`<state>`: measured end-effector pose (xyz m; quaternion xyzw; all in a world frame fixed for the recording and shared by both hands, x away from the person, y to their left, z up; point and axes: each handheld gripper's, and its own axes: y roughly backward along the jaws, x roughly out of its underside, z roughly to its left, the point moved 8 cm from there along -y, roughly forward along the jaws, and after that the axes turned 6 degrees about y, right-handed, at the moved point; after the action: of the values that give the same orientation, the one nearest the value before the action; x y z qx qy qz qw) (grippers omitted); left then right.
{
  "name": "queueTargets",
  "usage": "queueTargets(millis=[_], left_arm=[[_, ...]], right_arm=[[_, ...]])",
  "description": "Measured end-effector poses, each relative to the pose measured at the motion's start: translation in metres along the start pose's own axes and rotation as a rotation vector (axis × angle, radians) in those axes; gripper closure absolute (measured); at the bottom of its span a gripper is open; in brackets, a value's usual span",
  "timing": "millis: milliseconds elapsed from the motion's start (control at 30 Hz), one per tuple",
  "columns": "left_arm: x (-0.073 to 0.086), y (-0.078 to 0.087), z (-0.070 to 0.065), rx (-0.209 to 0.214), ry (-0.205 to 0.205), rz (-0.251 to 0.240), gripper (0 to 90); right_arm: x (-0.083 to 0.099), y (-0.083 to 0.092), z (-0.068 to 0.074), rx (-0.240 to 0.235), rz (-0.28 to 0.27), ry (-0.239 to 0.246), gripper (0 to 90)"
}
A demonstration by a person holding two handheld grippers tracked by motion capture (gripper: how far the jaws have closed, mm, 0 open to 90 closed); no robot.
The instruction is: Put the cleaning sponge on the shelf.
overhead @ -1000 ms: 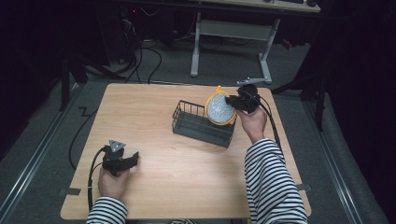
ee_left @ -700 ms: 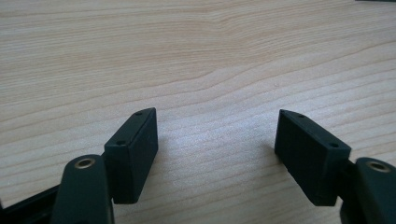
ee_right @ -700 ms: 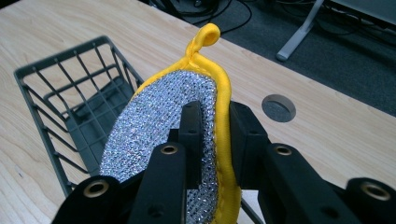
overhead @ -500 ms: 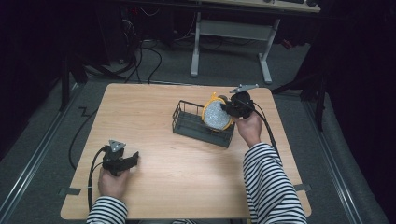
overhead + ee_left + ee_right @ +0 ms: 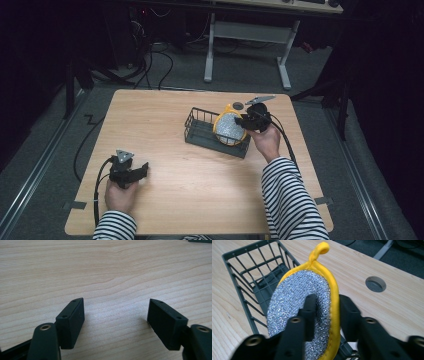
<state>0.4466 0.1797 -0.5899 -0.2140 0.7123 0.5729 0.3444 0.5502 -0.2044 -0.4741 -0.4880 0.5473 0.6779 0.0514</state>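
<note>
A round scouring sponge [image 5: 229, 128] with a silver face and a yellow rim [image 5: 294, 302] stands on edge in the right end of a dark wire basket [image 5: 200, 131] [image 5: 249, 270]. My right gripper [image 5: 239, 121] [image 5: 325, 305] reaches it from the right. Its jaws have just been opening, and the sponge is still between them, with the grip slack. My left gripper [image 5: 143, 170] [image 5: 115, 312] rests low on the bare wood at the table's near left. Its jaws are wide apart with nothing between them.
The wooden table [image 5: 200, 200] has a round cable hole [image 5: 238, 105] [image 5: 375, 284] just behind the basket. The basket sits right of centre. Cables and a white desk frame [image 5: 245, 32] stand on the dark floor beyond the far edge.
The right gripper has come down and left with the sponge, from above the basket's far right corner into its right end. Its jaws have parted. The left gripper has stayed put.
</note>
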Motion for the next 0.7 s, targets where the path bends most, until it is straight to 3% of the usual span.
queueTargets(millis=[133, 367, 500, 600, 700], left_arm=[[0.000, 0.000, 0.000, -0.004, -0.004, 0.000, 30.4], [0.000, -0.001, -0.001, -0.004, -0.003, -0.001, 30.3], [0.000, -0.001, -0.001, -0.008, -0.007, -0.001, 30.4], [0.000, -0.001, -0.001, -0.003, -0.011, 0.000, 29.8], [0.000, -0.001, -0.002, -0.003, -0.014, 0.001, 29.8]], right_arm=[[0.000, 0.005, -0.001, -0.001, -0.002, -0.009, 50.5], [0.002, 0.021, -0.008, 0.025, -0.036, -0.032, 47.1], [0.009, 0.030, -0.016, 0.043, -0.043, -0.060, 46.2], [0.014, 0.042, -0.023, 0.067, -0.081, -0.110, 43.7], [0.020, 0.049, -0.024, 0.075, -0.087, -0.120, 43.7]])
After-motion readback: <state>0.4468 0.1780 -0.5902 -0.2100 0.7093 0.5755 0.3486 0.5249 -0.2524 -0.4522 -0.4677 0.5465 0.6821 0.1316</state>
